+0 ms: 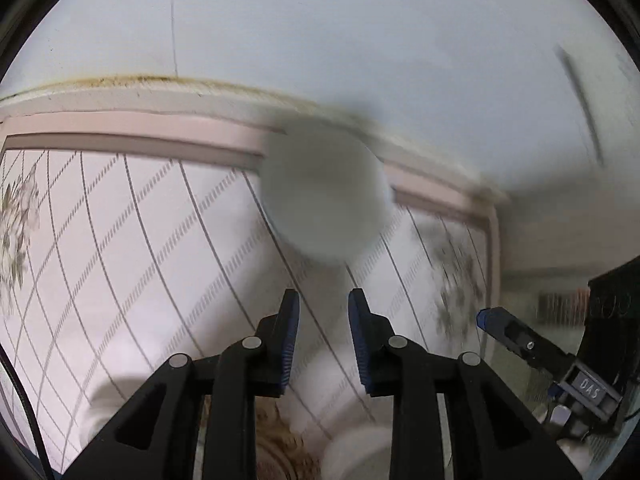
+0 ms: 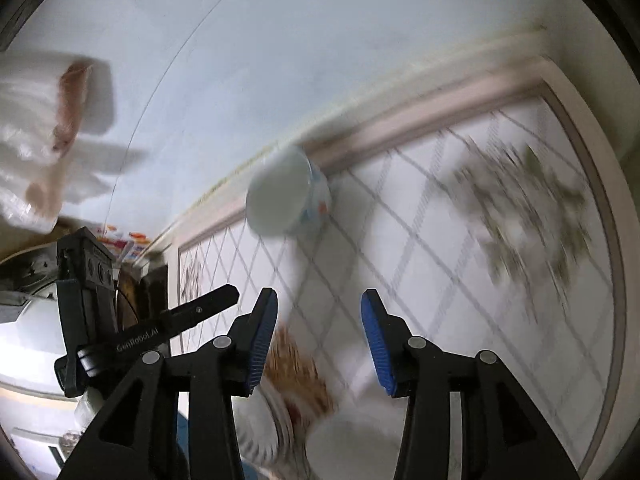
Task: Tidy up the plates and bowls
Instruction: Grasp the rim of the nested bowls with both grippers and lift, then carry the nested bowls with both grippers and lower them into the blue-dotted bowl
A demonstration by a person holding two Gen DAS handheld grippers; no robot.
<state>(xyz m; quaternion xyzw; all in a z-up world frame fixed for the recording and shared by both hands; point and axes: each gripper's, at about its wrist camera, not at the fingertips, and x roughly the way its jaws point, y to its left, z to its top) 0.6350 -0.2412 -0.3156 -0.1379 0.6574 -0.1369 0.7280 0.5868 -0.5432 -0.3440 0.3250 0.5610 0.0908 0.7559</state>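
A white bowl with a small coloured pattern on its side stands on the patterned table near the wall; it also shows in the right wrist view. My left gripper is open and empty, short of the bowl. My right gripper is open and empty, also short of it. A plate with a brown floral pattern and a white dish lie under my right gripper. The same plate shows under my left gripper. Both views are blurred.
The table cloth has grey diamond lines, flower prints and a pink border. A white wall stands behind. A white plastic bag hangs at the left. The right gripper shows at the lower right of the left view.
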